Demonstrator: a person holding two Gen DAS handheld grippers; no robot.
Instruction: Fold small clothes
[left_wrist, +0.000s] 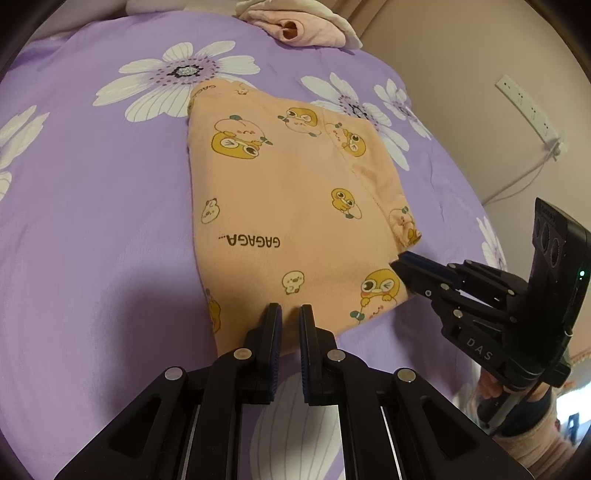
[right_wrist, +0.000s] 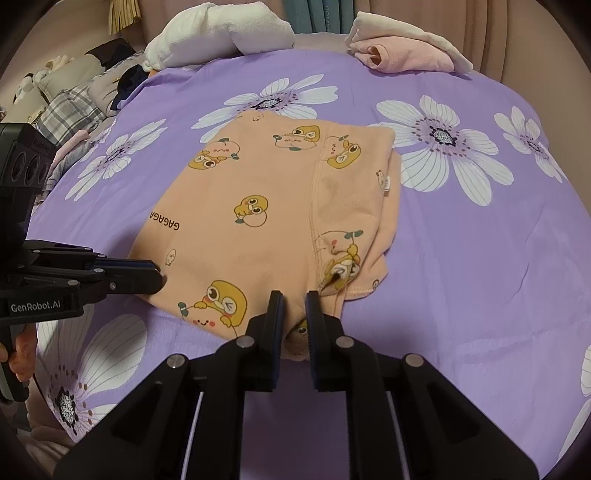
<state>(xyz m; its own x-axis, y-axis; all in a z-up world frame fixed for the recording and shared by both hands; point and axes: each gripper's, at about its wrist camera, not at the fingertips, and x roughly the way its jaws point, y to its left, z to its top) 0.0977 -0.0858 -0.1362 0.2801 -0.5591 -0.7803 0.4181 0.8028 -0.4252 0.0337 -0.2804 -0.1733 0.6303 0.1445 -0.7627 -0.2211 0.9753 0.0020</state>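
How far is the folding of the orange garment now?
Done: the orange garment lies on the purple bedsheet, already folded into a compact shape. In hand: left gripper and right gripper sit at its near edge, jaws narrowly apart. Left: probably one more fold.

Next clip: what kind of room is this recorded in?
Most likely a bedroom. The garment lies on a bed under a purple floral sheet, with pillows at one end and curtains behind.

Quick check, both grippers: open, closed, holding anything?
Left gripper: open a little, at the peach garment near edge, gripping nothing.
Right gripper: open a little, empty, at the same edge.
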